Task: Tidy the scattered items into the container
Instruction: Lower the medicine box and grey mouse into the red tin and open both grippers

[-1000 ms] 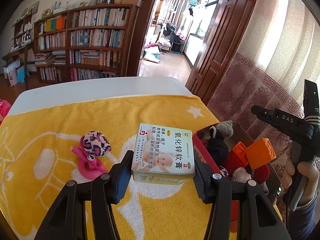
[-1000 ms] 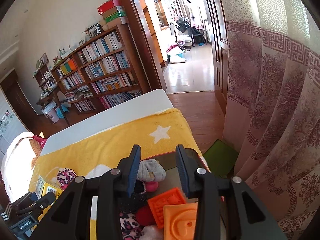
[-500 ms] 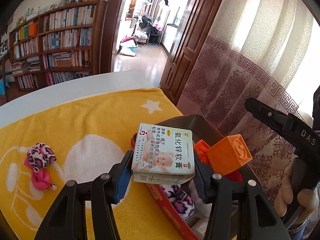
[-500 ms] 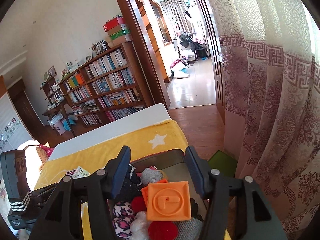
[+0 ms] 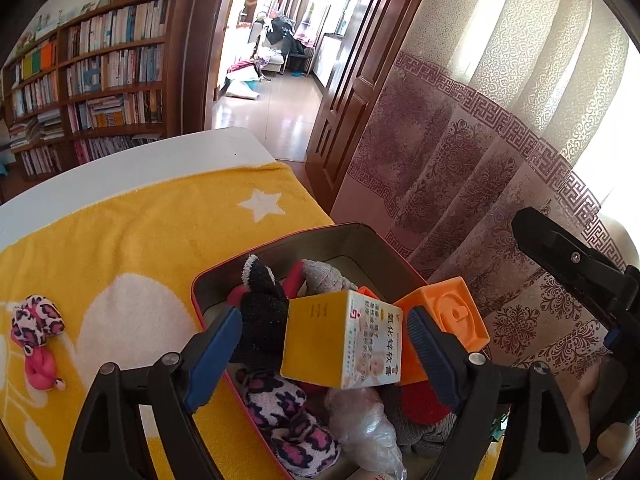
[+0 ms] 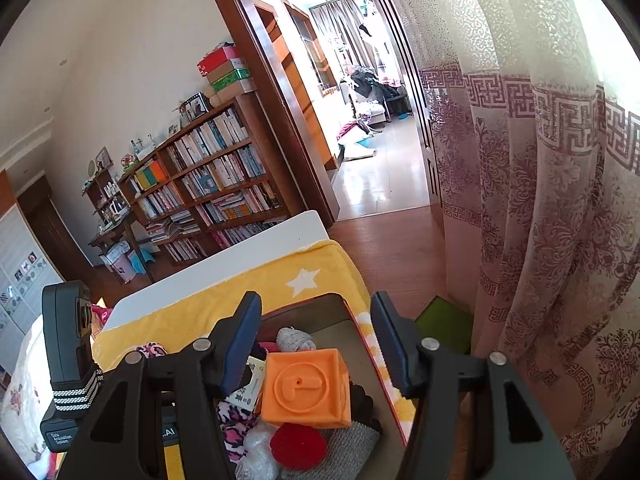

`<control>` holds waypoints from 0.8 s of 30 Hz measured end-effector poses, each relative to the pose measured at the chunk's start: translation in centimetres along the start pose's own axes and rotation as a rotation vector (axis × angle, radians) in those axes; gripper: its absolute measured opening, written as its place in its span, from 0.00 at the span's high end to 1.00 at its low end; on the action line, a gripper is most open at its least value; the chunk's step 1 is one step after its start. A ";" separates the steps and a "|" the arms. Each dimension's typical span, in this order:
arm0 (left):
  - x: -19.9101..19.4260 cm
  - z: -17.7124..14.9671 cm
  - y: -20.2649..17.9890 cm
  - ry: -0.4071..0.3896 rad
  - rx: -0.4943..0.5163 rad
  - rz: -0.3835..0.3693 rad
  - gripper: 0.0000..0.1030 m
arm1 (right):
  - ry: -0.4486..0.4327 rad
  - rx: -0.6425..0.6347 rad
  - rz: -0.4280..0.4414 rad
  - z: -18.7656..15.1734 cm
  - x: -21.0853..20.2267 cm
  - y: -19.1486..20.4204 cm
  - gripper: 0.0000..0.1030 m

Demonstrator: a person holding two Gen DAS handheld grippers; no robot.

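Left wrist view: left gripper, jaws opening, pads clear of tilted ointment box dropping into container; leopard-print toy lies far left on towel.

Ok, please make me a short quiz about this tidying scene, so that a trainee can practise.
1. Which thing lies on the yellow towel, outside the red tin? A) a blue cup B) a leopard-print plush toy C) a spoon
2. True or false: the right gripper is clamped on the orange cube.
3. What is between the fingers of the left gripper?

Key: 1 B. 2 False: its pads stand clear of the cube. 3 The yellow ointment carton, tilted over the tin; the jaws are opening, with the pads off it.
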State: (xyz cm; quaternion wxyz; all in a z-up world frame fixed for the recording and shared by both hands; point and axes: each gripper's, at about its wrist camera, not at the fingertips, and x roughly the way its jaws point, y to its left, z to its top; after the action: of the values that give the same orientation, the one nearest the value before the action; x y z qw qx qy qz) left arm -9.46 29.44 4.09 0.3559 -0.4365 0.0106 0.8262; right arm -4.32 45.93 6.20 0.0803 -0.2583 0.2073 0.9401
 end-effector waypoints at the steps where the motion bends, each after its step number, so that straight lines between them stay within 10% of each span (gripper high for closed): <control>1: -0.1 -0.1 0.3 -0.001 -0.010 -0.001 0.16 | -0.001 0.005 0.003 0.0 0.0 0.0 0.39; 24: -6.7 -3.8 10.6 -0.075 -0.203 0.105 0.16 | 0.046 -0.076 0.090 -1.9 0.4 7.6 0.34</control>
State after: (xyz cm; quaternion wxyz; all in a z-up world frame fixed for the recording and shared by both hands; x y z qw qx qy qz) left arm -10.63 16.39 3.56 0.2660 -0.4378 -0.0638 0.8564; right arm -5.78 38.26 7.16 0.0233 -0.2730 0.1847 0.9438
